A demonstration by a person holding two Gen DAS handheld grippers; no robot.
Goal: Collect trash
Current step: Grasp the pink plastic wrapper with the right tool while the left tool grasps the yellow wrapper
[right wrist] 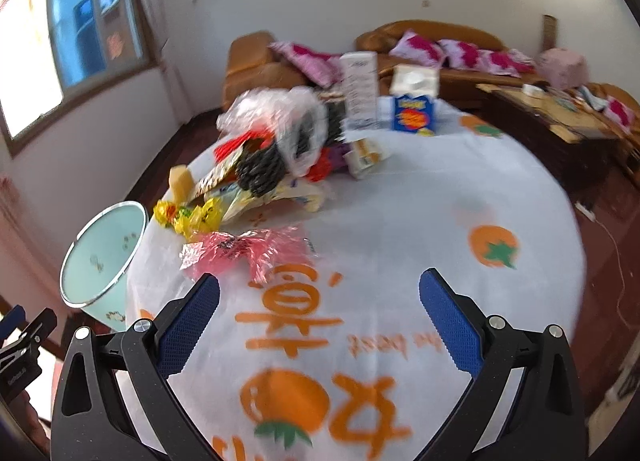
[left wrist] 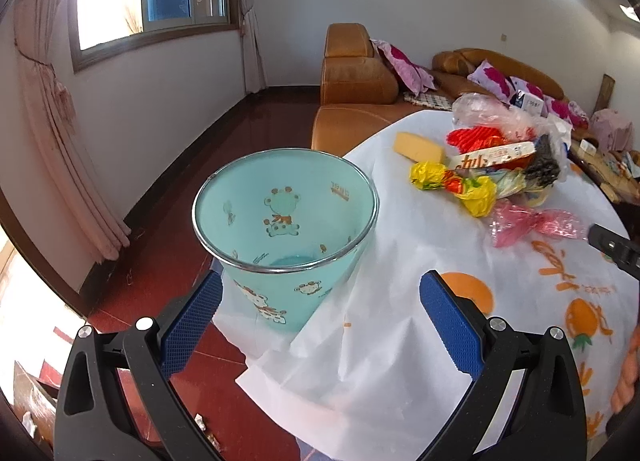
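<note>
A teal cartoon-print trash bin [left wrist: 284,221] stands beside the round table's edge, empty as far as I can see inside, and shows again as the bin [right wrist: 102,253] at the left of the right wrist view. My left gripper [left wrist: 320,309] is open just short of the bin, nothing between its blue pads. My right gripper [right wrist: 320,309] hangs open above the tablecloth, a little short of a crumpled pink wrapper [right wrist: 244,247]. Behind the wrapper lie a yellow wrapper [right wrist: 192,215], a yellow sponge [right wrist: 180,181] and a trash pile [right wrist: 280,141] of bags and packets. The right wrist view is blurred.
The round table [right wrist: 400,201] carries a white cloth with orange fruit prints. Cartons and a blue box [right wrist: 412,113] stand at its far side. Brown sofas with pink cushions [left wrist: 360,77] line the wall, and a low wooden table [right wrist: 552,117] sits at right. Red floor lies at left.
</note>
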